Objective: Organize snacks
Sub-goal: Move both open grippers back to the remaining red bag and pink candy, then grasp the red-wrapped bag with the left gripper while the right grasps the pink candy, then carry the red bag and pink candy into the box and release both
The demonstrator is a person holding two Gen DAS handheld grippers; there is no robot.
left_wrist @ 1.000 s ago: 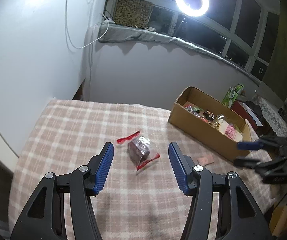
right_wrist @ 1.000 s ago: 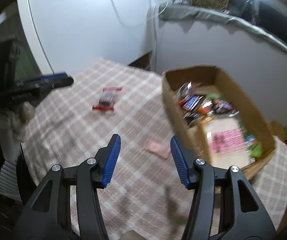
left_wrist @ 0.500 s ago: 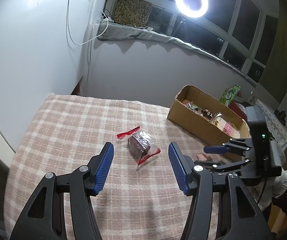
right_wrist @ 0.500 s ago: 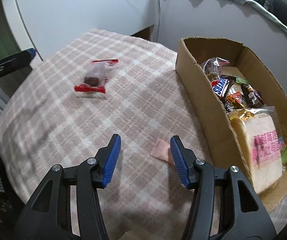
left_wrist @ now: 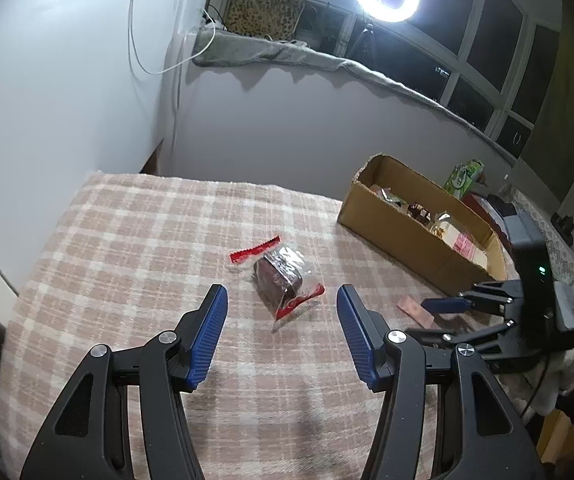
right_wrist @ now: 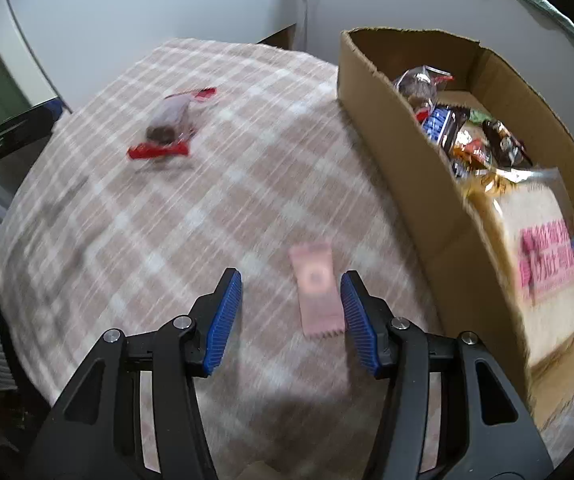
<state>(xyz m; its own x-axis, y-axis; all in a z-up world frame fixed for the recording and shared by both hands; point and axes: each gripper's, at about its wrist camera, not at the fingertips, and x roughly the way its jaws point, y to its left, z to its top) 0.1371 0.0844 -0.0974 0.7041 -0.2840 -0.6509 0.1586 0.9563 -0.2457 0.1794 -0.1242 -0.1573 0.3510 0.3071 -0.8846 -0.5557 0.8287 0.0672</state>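
Jaws: both parted, empty | R gripper (right_wrist: 291,316): pink sachet (right_wrist: 317,289) flat betw pads, nearer R pad | L gripper (left_wrist: 281,336): brownie pack (left_wrist: 278,278) ahead | sachet prob light, thin, slippery; pinch long edges.

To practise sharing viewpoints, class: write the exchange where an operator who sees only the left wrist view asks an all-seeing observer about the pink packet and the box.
Operator: The right gripper half hides the pink packet. Is it gripped?
Observer: No. It lies flat on the cloth between open jaws, close to the right-hand pad.
Operator: I can't make out what is in the box. Is there a cake packet inside?
Observer: Yes, a clear one with red ends sits at the far end.
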